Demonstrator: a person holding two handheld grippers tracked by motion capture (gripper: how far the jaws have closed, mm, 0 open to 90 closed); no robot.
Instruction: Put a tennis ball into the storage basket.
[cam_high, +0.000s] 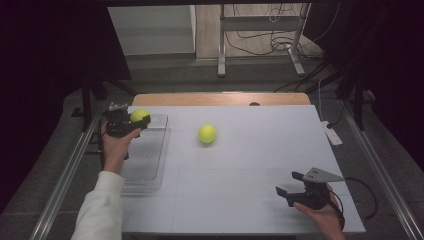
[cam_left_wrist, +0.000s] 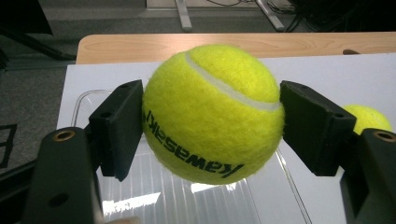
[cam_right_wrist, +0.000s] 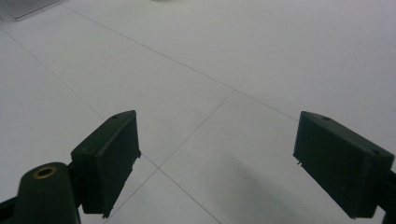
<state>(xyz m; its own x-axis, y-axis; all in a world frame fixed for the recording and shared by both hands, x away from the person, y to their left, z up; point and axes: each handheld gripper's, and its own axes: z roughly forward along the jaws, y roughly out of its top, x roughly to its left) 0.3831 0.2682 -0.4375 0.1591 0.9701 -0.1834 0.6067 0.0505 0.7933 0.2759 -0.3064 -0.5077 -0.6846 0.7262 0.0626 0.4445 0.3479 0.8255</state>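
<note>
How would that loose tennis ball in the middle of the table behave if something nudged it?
The loose tennis ball is round and sits on the flat white table, so it would probably roll freely. Its fuzzy felt likely grips well: the left claw holds a matching ball by its sides. It seems light, likely springy.

A second yellow felt tennis ball (cam_left_wrist: 369, 119) sits half hidden behind the black left gripper (cam_left_wrist: 212, 121), whose own held yellow ball conceals the clear plastic tray (cam_left_wrist: 88, 100) beneath.
</note>
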